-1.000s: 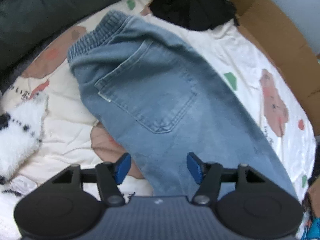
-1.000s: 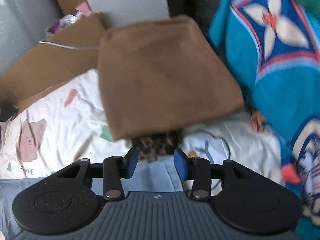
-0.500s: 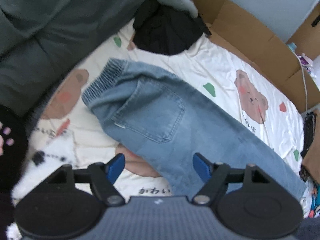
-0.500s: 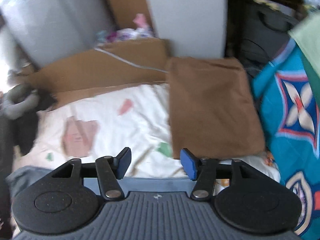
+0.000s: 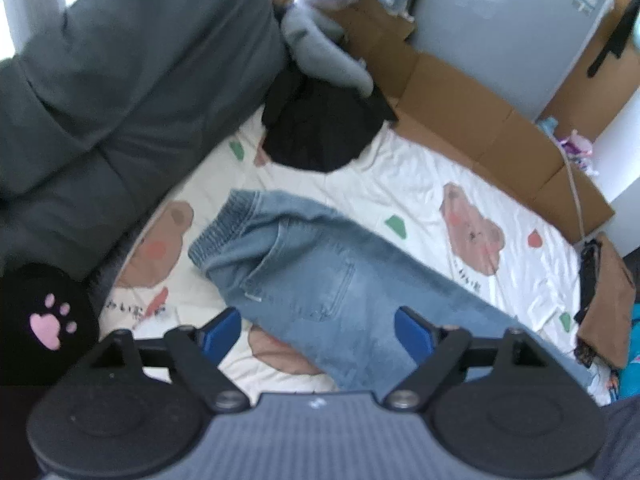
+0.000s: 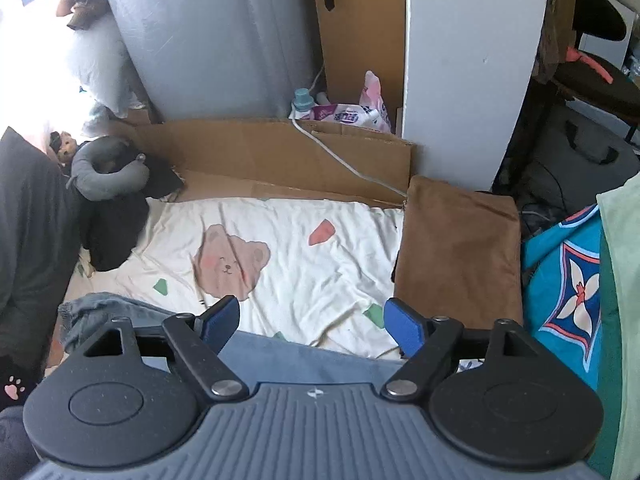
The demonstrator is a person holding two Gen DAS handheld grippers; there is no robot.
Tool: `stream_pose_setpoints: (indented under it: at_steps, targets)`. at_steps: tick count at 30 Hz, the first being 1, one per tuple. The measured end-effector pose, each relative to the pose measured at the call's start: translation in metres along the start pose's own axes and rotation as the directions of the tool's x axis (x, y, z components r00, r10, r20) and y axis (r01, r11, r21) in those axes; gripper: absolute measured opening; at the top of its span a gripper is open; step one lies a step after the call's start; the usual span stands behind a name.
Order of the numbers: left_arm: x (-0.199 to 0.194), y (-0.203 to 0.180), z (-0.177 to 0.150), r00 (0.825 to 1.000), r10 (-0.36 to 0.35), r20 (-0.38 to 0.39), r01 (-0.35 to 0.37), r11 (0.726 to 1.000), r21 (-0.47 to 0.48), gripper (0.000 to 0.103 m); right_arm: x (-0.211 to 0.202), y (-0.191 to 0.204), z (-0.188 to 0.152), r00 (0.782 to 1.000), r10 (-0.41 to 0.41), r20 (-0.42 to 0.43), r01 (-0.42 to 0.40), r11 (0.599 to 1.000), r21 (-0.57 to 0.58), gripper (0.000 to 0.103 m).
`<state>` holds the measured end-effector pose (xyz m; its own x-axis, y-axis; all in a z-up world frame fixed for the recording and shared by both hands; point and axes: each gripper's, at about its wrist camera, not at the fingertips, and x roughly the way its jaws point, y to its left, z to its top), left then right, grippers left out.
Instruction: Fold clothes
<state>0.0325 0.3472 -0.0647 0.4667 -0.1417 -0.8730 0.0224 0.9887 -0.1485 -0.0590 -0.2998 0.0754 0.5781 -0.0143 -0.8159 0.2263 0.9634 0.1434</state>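
Note:
Blue jeans [image 5: 320, 276] lie folded lengthwise on a white bear-print sheet [image 5: 420, 184], waistband at the left and legs running toward the lower right. My left gripper [image 5: 318, 334] hovers well above them, its jaws opening, nothing between the blue pads. In the right wrist view only the jeans' [image 6: 304, 354] near edge and waistband show below my right gripper [image 6: 312, 326], which is also high above the bed with jaws opening and empty. A folded brown garment [image 6: 460, 248] rests at the sheet's right end.
A dark grey sofa [image 5: 100, 100] borders the left side. A black garment [image 5: 320, 132] and a grey neck pillow [image 6: 104, 172] lie at the far end. Flattened cardboard [image 6: 280, 160] lines the back edge. A teal patterned cloth [image 6: 568, 296] sits right of the brown garment.
Both grippers have risen away from the bed and opened wider. The jeans and the brown garment now look smaller and farther below.

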Motion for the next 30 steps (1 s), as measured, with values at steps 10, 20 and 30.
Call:
stream_pose_setpoints:
  at_steps: [10,20,30]
  targets:
    - [-0.045,-0.008,-0.002,0.998,0.010,0.062,-0.016,0.996,0.087,0.091,-0.033,0.044,-0.049,0.996,0.046,0.070,-0.048,0.999,0.017,0.087]
    - [-0.016,0.012,0.013,0.994,0.074,0.080,-0.080,0.994,0.079,0.087,0.034,0.078,-0.109,0.994,0.100,0.032,-0.099,0.994,-0.037,0.087]
    - [0.075,0.032,0.026,0.999,0.033,0.017,-0.034,0.999,0.015,0.046,0.141,0.109,-0.148,0.990,0.139,-0.002,-0.139,0.990,-0.008,0.087]
